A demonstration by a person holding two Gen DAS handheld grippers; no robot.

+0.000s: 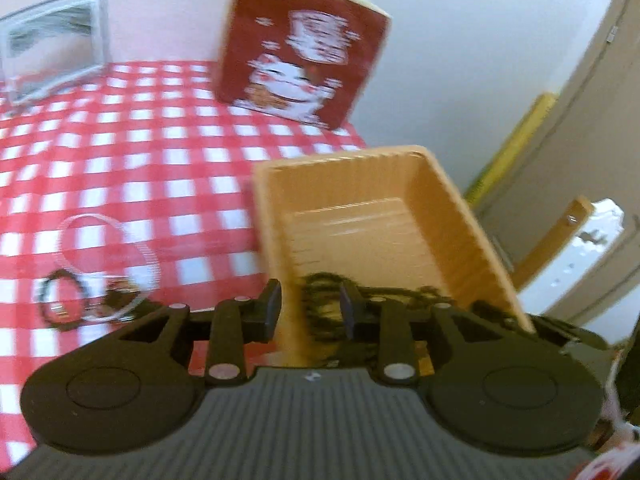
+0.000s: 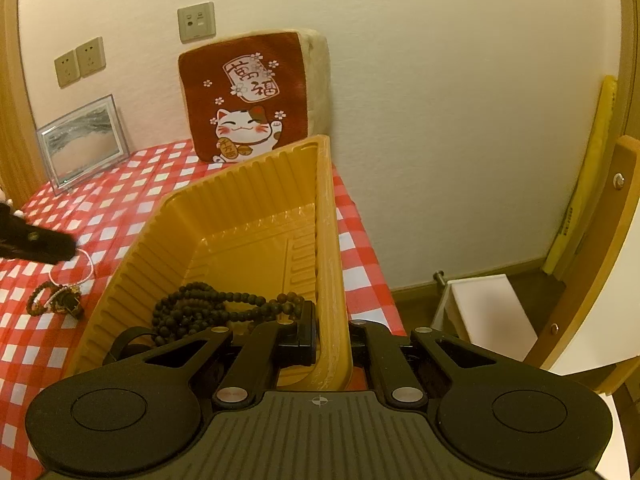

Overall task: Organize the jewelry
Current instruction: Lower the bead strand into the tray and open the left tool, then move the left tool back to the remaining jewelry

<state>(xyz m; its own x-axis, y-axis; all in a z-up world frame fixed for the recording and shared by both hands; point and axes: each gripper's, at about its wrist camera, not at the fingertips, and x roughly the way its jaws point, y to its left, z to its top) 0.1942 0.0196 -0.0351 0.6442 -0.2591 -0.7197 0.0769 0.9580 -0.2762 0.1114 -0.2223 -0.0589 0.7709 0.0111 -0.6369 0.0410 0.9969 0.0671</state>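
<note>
A yellow ribbed plastic tray sits on the red-and-white checked tablecloth. A long strand of dark beads lies coiled at its near end. My right gripper is shut on the tray's right wall. In the blurred left wrist view, my left gripper stands partly open above the near left corner of the tray. The dark beads show just beyond its fingers, and nothing is pinched. Left of the tray lie a brown bead bracelet, a white bead loop and a dark-and-gold piece.
A red lucky-cat cushion leans on the wall behind the tray. A clear picture frame stands at the back left. The table edge runs close to the tray's right side, with a wooden chair and a white stool beyond.
</note>
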